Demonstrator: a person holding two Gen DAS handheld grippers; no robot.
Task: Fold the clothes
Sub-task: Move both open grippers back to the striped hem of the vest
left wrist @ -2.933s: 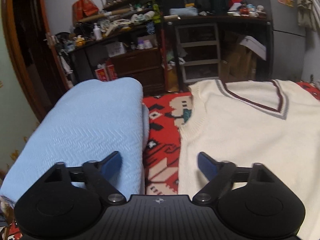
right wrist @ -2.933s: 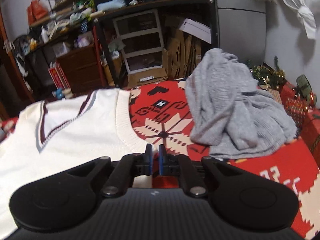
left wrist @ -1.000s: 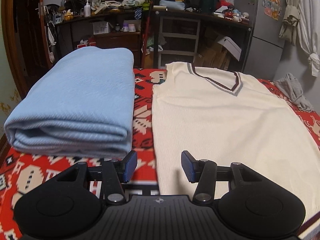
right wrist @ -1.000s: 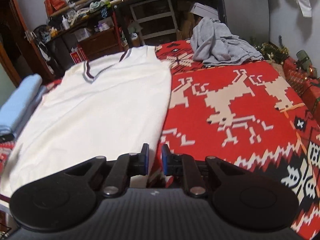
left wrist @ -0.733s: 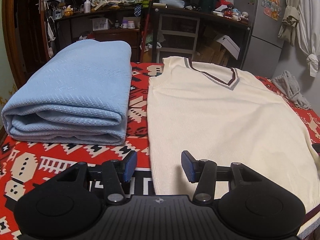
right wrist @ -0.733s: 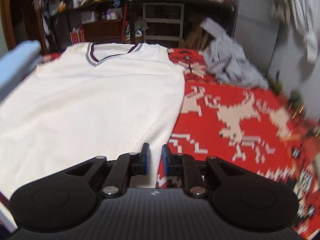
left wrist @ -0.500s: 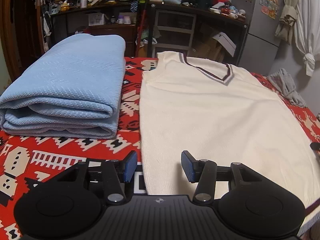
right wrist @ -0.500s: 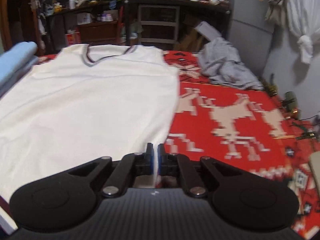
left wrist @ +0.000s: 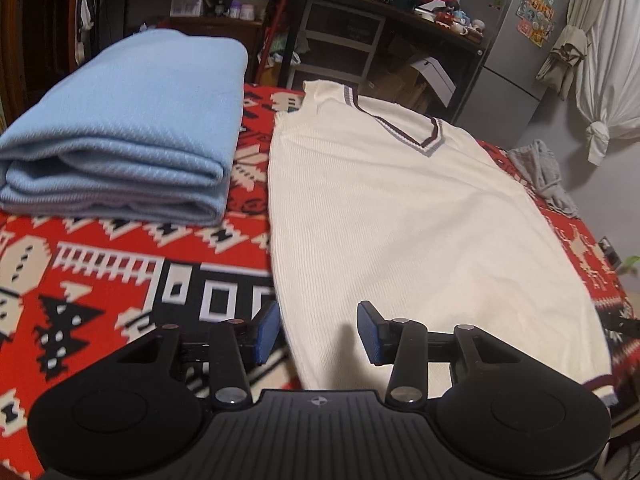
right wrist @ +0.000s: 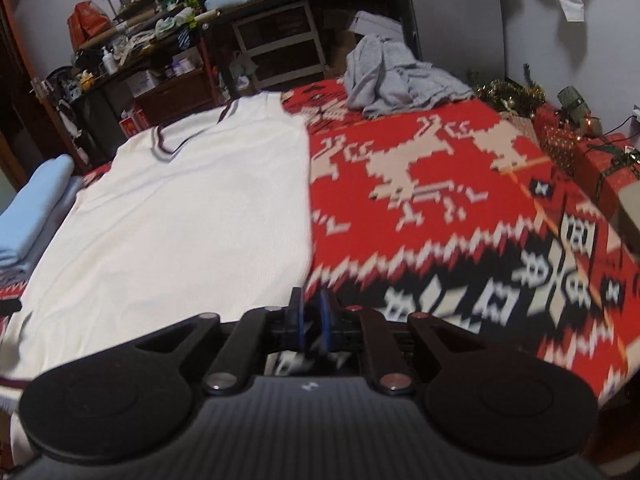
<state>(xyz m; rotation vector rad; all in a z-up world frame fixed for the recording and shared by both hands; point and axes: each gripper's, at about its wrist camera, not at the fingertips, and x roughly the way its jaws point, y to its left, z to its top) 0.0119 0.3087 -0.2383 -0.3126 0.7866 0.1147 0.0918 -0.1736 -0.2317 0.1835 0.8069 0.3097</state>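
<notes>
Found the cream vest (left wrist: pixel 400 208) flat on the bed (left wrist: pixel 100 280), long axis running straight away, hem nearest, with left gripper (left wrist: pixel 318 332) jaws just narrowed but apart astride its left edge, and right gripper (right wrist: pixel 310 320) jaws just reopened a crack, seemingly empty, beside the right corner.

The vest's (left wrist: pixel 400 220) near hem runs behind the left gripper (left wrist: pixel 318 330); the patterned blanket (right wrist: pixel 500 272) nearby looks motion-blurred.
</notes>
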